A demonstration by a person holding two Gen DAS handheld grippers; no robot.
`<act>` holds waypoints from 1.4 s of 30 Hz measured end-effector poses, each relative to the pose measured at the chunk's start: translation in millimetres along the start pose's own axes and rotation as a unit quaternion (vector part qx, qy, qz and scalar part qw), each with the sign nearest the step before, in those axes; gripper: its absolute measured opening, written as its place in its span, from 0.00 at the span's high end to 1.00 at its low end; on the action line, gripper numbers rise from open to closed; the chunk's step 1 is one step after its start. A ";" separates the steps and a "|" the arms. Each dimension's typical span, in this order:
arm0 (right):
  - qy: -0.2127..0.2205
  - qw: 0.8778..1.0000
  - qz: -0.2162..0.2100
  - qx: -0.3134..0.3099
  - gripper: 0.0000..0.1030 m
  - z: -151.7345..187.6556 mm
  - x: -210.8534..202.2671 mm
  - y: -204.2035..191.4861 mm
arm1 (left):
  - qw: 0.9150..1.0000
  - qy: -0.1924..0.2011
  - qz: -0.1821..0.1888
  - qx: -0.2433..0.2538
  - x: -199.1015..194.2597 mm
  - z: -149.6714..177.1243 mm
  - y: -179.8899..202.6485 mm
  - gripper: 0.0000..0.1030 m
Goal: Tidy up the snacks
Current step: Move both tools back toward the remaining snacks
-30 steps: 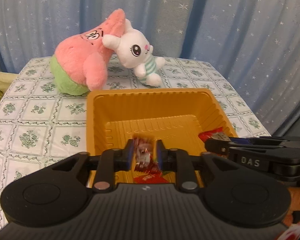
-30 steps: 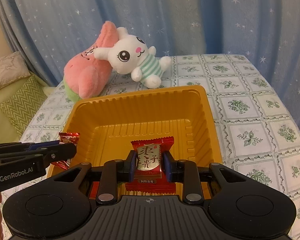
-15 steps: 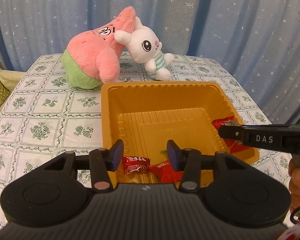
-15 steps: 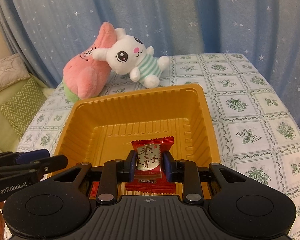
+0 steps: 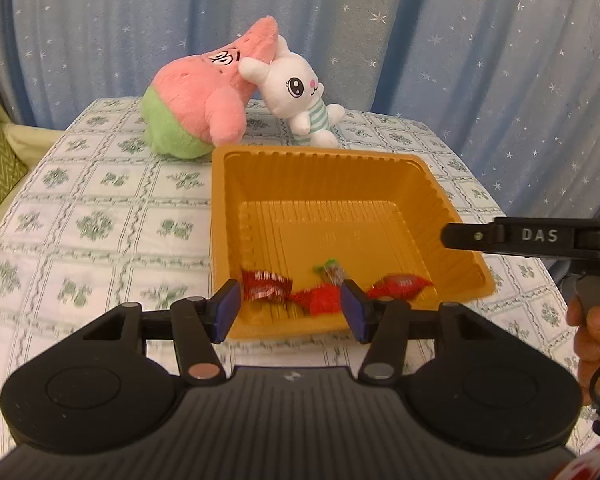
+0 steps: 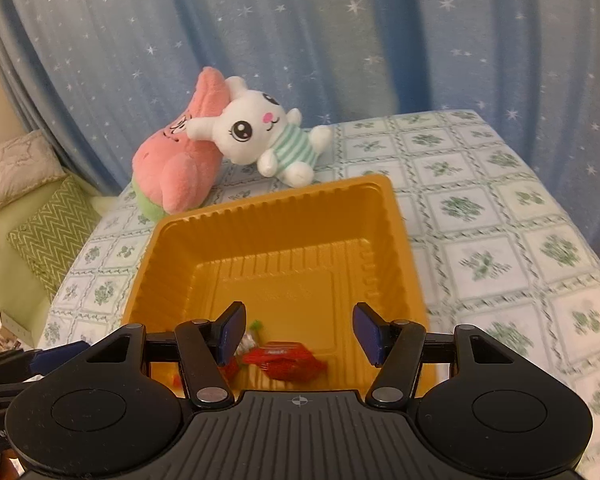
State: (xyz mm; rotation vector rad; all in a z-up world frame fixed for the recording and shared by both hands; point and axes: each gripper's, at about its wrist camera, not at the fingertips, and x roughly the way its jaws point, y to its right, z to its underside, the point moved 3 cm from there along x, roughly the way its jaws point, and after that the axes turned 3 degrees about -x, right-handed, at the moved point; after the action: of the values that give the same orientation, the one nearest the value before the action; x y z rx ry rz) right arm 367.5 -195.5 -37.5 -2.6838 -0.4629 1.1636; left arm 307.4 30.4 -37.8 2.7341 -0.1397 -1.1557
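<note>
An orange plastic tray (image 5: 324, 184) sits on the floral tablecloth; it also shows in the right wrist view (image 6: 268, 236). Several wrapped candies lie at its near edge: a red foil one (image 5: 266, 286), a red one (image 5: 318, 300), a red one (image 5: 400, 285) and a green-tipped one (image 5: 330, 270). In the right wrist view a red candy (image 6: 286, 364) lies in the tray. My left gripper (image 5: 292, 310) is open and empty above the tray's near edge. My right gripper (image 6: 299, 332) is open and empty over the tray; its finger (image 5: 520, 236) shows from the side in the left wrist view.
A pink star plush (image 5: 204, 100) and a white bunny plush (image 5: 300, 92) lie behind the tray against a blue starred curtain (image 5: 460, 40). A green zigzag cushion (image 6: 52, 236) is off the table's left side.
My left gripper opened and dropped its candy into the tray, then pulled back. My right gripper opened and its red candy now lies in the tray.
</note>
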 end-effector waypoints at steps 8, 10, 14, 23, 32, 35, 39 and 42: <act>0.001 0.999 0.013 0.031 0.42 43.6 -58.2 10.3 | 1.000 -0.002 0.000 -0.022 -44.4 38.5 7.9 0.45; 0.001 0.999 0.013 0.035 0.42 55.8 -73.1 9.8 | 1.000 -0.002 0.004 -0.019 -57.5 47.9 12.9 0.43; -0.003 0.999 0.012 0.046 0.42 80.7 -100.3 8.3 | 1.000 -0.001 0.009 -0.027 -82.1 66.3 19.2 0.38; -0.001 0.997 0.018 0.068 0.42 126.8 -158.3 6.6 | 1.000 0.006 0.006 -0.029 -129.7 102.8 29.4 0.26; 0.001 0.998 0.034 0.049 0.42 169.9 -193.7 -2.8 | 0.999 -0.003 -0.003 -0.033 -164.9 142.9 19.6 0.24; -0.004 0.998 0.036 0.045 0.42 184.5 -196.4 -5.2 | 0.999 -0.009 -0.012 -0.029 -169.8 154.7 16.4 0.24; -0.010 0.999 0.038 0.037 0.42 198.1 -197.3 -7.2 | 0.999 -0.018 -0.016 -0.028 -171.4 166.2 14.2 0.24; -0.016 0.999 0.038 0.033 0.42 205.1 -197.1 -8.4 | 0.999 -0.026 -0.017 -0.026 -169.6 173.5 14.6 0.24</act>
State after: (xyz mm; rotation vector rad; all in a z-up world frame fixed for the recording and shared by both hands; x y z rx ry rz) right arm 87.9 -248.7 -40.4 -2.6507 -0.3235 1.2212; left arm 64.5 21.2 -34.6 2.6726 -0.0689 -1.2208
